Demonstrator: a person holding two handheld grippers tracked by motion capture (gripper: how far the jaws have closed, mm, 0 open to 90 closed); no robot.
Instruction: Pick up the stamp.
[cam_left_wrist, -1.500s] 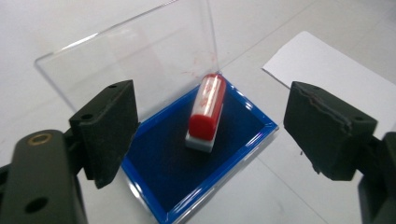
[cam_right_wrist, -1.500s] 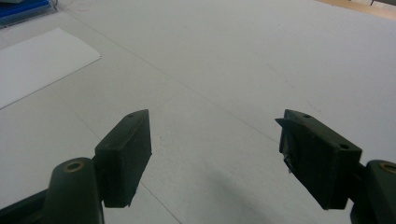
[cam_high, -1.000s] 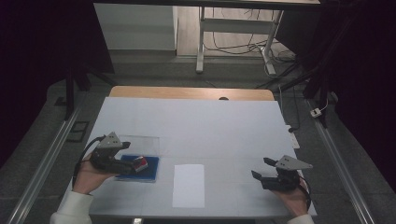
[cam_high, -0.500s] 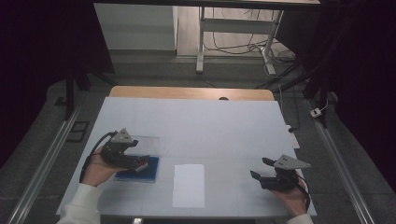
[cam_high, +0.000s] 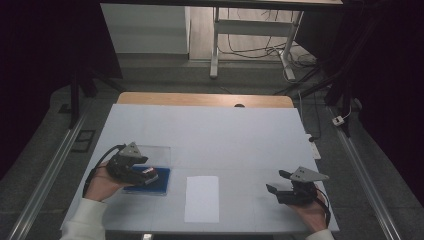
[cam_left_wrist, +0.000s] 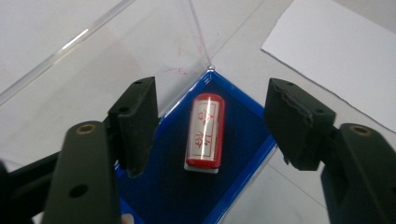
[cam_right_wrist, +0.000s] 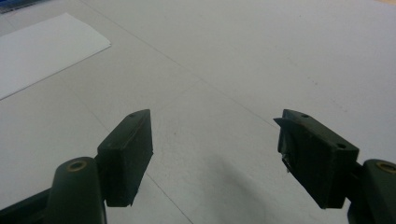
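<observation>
Over the blue tray (cam_left_wrist: 243, 154), left gripper (cam_left_wrist: 210, 128) has moved in, jaws wide apart astride the red stamp (cam_left_wrist: 204, 130), nothing held, likely pre-grasp; right gripper (cam_right_wrist: 215, 154) stays open, empty.

Worktop (cam_high: 225, 130) is white-covered, with a bare wooden strip (cam_high: 200, 99) along the far edge. A white paper sheet (cam_high: 202, 198) lies flat near the front edge, about mid-width. Left of it sits a blue tray (cam_high: 161, 181) with a clear lid (cam_high: 152, 152) open behind it; a red and white cylinder (cam_left_wrist: 205, 130) lies on its side in the tray. Beyond the worktop: a white table frame (cam_high: 216, 45) and loose cables (cam_high: 250, 47) on the floor. A metal rail (cam_high: 45, 180) runs along each side.
</observation>
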